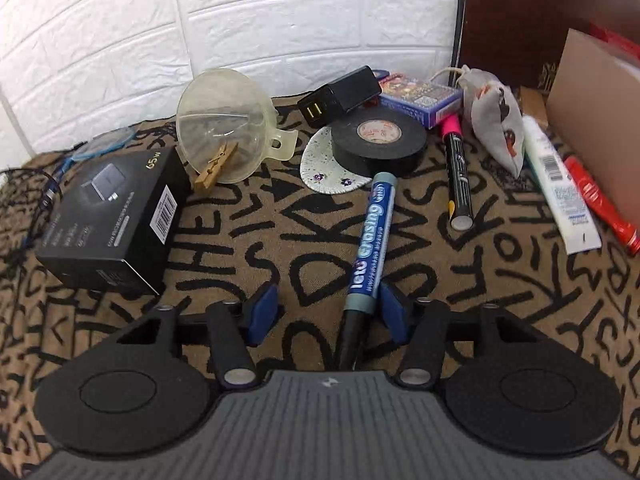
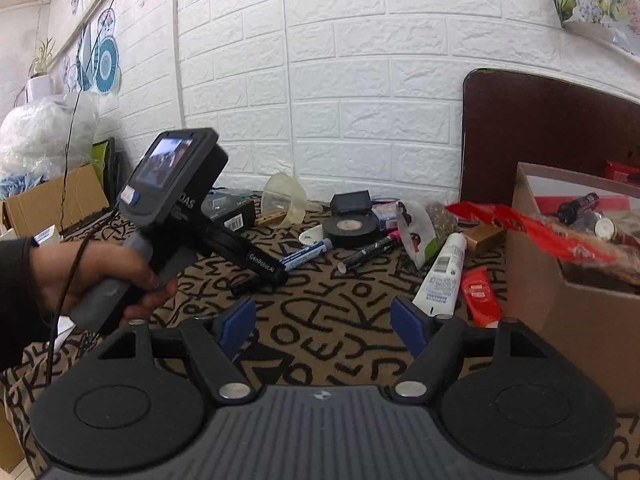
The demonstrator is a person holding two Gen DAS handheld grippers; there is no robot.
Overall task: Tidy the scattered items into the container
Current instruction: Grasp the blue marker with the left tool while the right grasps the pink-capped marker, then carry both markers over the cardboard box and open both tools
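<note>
**Where my two cameras look**

My left wrist camera sits low and close, tilted down at the tape roll (image 1: 379, 140) ahead. My right one looks more level from farther back, right of it, beside the cardboard box (image 2: 576, 304). Both views share that tape roll (image 2: 351, 229)

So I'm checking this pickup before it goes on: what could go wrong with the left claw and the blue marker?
The left claw straddles only the blue marker's lower end, so it may tip or slip once lifted. Its far cap lies against the black tape roll and could drag it. The cardboard box already looks crowded.
</note>
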